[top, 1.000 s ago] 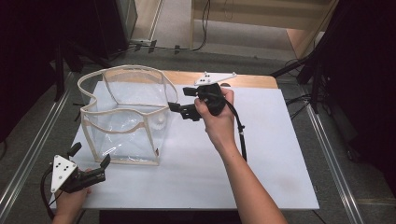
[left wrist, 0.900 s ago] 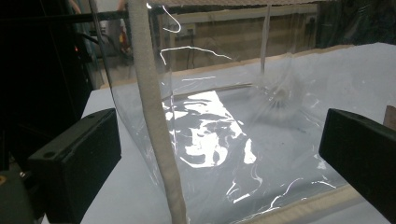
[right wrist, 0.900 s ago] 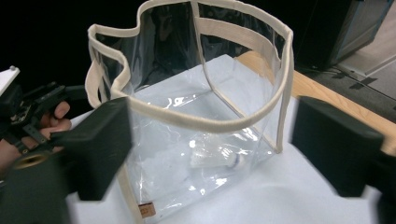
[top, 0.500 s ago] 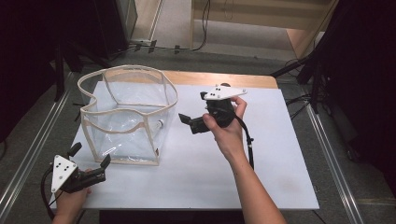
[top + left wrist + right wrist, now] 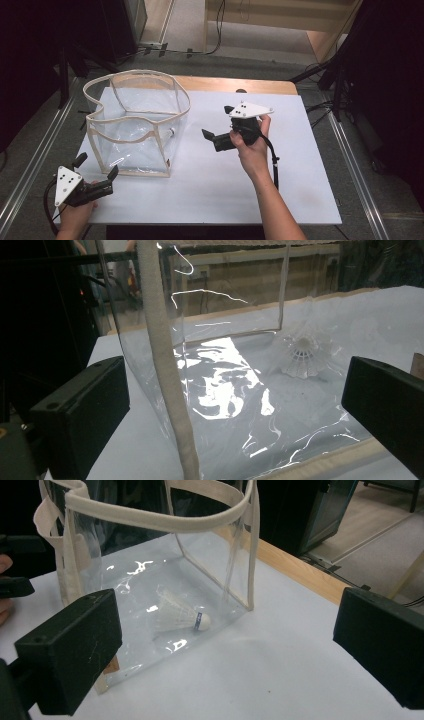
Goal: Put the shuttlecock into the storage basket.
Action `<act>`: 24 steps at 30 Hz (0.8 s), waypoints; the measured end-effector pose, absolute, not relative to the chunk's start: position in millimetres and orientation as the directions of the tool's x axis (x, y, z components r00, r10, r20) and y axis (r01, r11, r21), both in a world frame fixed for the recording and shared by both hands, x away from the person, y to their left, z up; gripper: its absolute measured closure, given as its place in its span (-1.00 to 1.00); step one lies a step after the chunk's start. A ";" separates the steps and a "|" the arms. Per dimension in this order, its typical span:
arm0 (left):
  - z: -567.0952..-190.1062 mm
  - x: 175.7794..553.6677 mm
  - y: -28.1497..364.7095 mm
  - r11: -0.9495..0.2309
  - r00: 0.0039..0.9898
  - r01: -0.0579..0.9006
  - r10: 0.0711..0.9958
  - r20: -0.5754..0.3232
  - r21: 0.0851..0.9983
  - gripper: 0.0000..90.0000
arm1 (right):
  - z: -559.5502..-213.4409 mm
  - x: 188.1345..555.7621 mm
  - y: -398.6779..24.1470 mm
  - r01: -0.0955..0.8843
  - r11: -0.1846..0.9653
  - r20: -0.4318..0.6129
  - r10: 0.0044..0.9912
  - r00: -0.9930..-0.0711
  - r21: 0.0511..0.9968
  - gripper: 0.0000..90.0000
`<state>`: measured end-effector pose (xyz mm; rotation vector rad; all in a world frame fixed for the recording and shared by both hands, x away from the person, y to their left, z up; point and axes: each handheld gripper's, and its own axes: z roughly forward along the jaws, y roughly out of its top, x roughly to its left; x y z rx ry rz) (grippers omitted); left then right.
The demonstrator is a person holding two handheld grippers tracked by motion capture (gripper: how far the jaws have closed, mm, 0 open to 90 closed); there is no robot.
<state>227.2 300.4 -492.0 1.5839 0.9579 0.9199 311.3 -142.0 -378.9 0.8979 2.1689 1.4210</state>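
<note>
Right tongs (image 5: 216, 131), wide and empty, sit well apart from bagged shuttlecock (image 5: 181, 615).

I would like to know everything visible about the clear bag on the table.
The clear bag is a boxy tote of transparent, glossy plastic, edged with cream fabric binding and topped by looping cream handles. It stands upright and open on the left part of the white table. A white shuttlecock lies on its side inside, on the bottom, cork tip toward one wall. Nothing grips the bag: both grippers are apart from it.
</note>
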 end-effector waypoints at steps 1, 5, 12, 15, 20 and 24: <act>-492.0 227.2 300.3 -0.159 0.391 0.133 0.915 0.096 0.978 -1.00 | -379.8 310.5 -143.2 0.299 0.278 0.020 0.702 -0.712 0.913 -1.00; -492.0 227.2 300.3 -0.159 0.390 0.133 0.916 0.096 0.978 -1.00 | -386.0 306.5 -150.2 0.301 0.278 0.015 0.711 -0.703 0.912 -1.00; -492.1 227.2 300.1 -0.160 0.390 0.133 0.916 0.097 0.978 -1.00 | -395.8 300.5 -161.6 0.301 0.273 0.016 0.717 -0.697 0.914 -1.00; -492.1 227.2 300.2 -0.160 0.390 0.133 0.916 0.097 0.978 -1.00 | -400.3 297.4 -165.4 0.296 0.293 -0.002 0.714 -0.700 0.909 -1.00; -492.1 227.1 300.1 -0.159 0.389 0.133 0.916 0.096 0.978 -1.00 | -406.6 293.3 -171.2 0.297 0.292 -0.004 0.719 -0.695 0.909 -1.00; -492.2 227.2 299.9 -0.159 0.390 0.133 0.916 0.096 0.978 -1.00 | -411.4 289.9 -177.7 0.303 0.283 0.002 0.728 -0.686 0.910 -1.00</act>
